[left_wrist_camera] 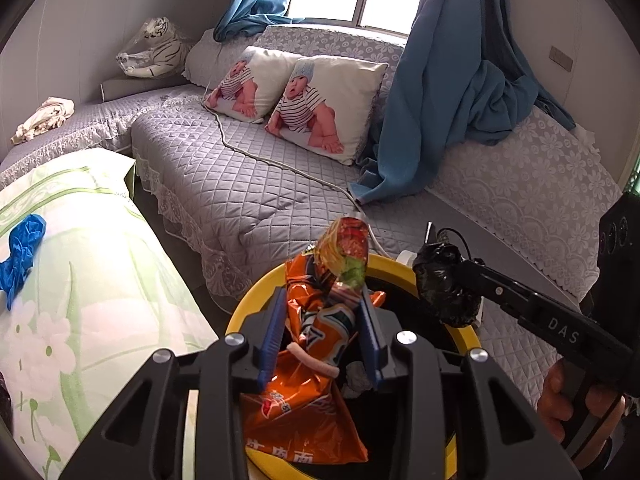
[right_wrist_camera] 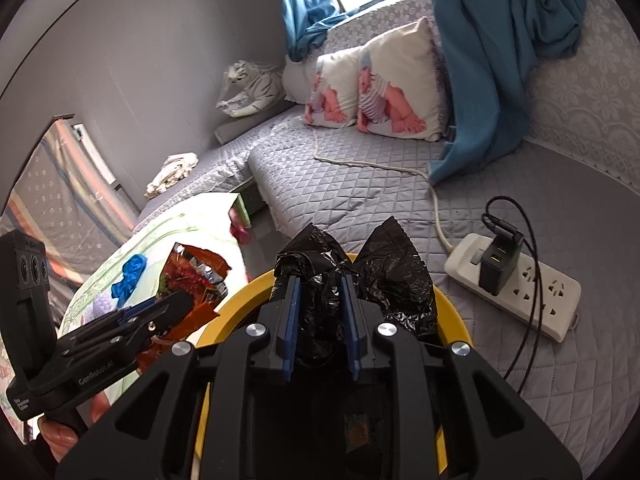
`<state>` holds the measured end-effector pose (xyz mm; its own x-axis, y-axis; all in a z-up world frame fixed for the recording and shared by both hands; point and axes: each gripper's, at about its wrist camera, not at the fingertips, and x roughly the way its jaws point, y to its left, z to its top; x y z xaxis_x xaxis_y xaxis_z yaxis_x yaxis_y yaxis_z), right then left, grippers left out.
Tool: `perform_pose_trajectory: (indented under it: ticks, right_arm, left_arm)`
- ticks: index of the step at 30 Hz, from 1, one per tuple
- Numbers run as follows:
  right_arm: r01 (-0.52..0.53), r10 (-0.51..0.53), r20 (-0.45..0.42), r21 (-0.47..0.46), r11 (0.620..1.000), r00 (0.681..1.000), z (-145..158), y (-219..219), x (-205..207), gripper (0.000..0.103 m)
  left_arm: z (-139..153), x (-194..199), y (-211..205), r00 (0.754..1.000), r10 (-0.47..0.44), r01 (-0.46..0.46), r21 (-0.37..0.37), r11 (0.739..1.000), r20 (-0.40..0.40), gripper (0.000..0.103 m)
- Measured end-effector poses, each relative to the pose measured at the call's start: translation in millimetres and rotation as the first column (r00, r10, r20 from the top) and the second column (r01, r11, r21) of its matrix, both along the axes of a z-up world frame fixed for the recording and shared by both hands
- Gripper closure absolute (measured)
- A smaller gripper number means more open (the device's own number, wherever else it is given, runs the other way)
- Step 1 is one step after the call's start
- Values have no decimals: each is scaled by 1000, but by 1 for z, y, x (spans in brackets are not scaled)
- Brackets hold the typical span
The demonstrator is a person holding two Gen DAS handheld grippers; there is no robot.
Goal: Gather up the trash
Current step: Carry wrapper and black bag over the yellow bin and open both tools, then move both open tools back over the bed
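Observation:
My left gripper (left_wrist_camera: 323, 300) is shut on a bunch of crumpled orange snack wrappers (left_wrist_camera: 304, 408), which stick up past the blue pads and hang down over a round bin with a yellow rim (left_wrist_camera: 256, 300). The right gripper (right_wrist_camera: 320, 284) is shut on a crumpled black plastic bag (right_wrist_camera: 396, 280), held just above the same bin's yellow rim (right_wrist_camera: 240, 296). In the left wrist view that black bag (left_wrist_camera: 446, 284) hangs at the bin's right edge. A hand holds each gripper's handle. The bin's dark inside is mostly hidden by the grippers.
A blue glove (left_wrist_camera: 22, 252) lies on green floral bedding at the left. A white power strip (right_wrist_camera: 520, 292) with a black charger and cables rests on the grey quilted sofa cover beside the bin. Two printed pillows (left_wrist_camera: 304, 108), a blue curtain and a toy tiger sit farther back.

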<state>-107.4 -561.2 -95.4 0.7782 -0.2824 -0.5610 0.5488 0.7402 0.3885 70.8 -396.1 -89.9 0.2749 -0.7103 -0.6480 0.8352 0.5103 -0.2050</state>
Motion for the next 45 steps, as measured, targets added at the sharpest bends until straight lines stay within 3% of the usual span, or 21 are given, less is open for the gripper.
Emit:
perform_pose_trajectory:
  ticks: [3, 5, 10, 20, 28, 35, 38, 41, 45]
  right_arm:
    - [16, -16, 1, 9, 1000, 1000, -1, -3, -2, 71]
    - [31, -31, 4, 9, 999, 1000, -1, -4, -4, 63]
    - [53, -53, 6, 21, 998, 999, 0, -9, -9, 59]
    - [65, -64, 31, -19, 998, 997, 14, -3, -12, 58]
    - [4, 3, 85, -76, 997, 996, 43, 23, 1, 57]
    - [-95, 113, 132, -136, 986, 985, 77, 63, 26, 52]
    - [-142, 166, 146, -159, 977, 975, 89, 82, 39, 51]
    - [-195, 221, 162, -166, 967, 962, 100, 100, 54, 46]
    - [-252, 286, 172, -197, 948, 943, 114, 129, 75, 41]
  left_arm:
    - [-1, 1, 0, 1000, 6, -6, 5, 1000, -4, 64]
    - [-1, 2, 2, 1000, 20, -20, 4, 1000, -1, 54]
    - [1, 6, 8, 999, 45, -45, -10, 999, -10, 42]
    - [24, 24, 44, 989, 148, -146, -65, 987, 20, 42]
    - [61, 42, 99, 963, 261, -251, -138, 958, 59, 42]
    - [98, 57, 162, 917, 381, -355, -197, 914, 115, 40]
    - [113, 64, 191, 884, 437, -400, -217, 890, 165, 40]
    - [123, 76, 224, 855, 492, -450, -235, 861, 166, 38]
    - [134, 91, 270, 799, 569, -523, -242, 817, 194, 38]
